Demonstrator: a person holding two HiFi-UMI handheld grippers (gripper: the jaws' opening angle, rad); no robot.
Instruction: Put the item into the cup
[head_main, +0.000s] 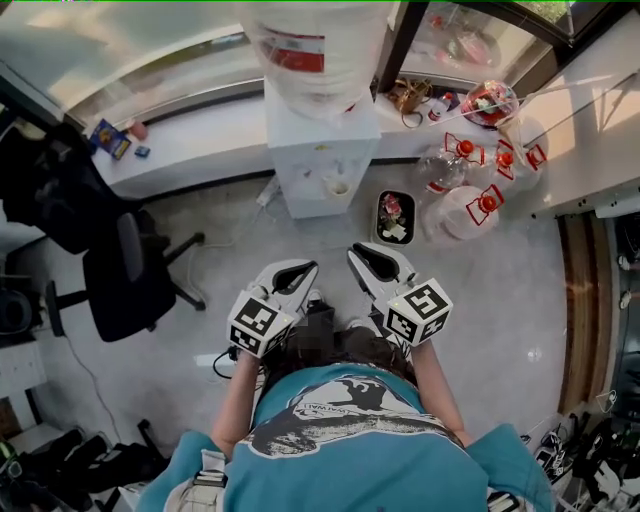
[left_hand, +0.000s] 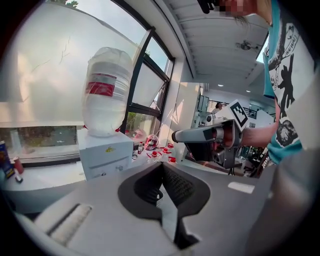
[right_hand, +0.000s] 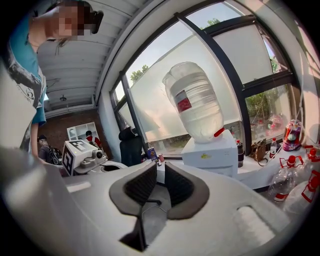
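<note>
Water dispenser (head_main: 322, 160) and bottles (head_main: 470, 205) stand ahead of the left hand-held gripper (head_main: 303, 268).

Low in the middle of the head view, two bare forearms (head_main: 236, 392) hold the grey plastic left gripper (head_main: 303, 267) and the grey plastic right gripper (head_main: 357, 251) side by side, pointing forward. The left jaws meet with nothing between them. The right jaws stand slightly apart, also empty.
</note>
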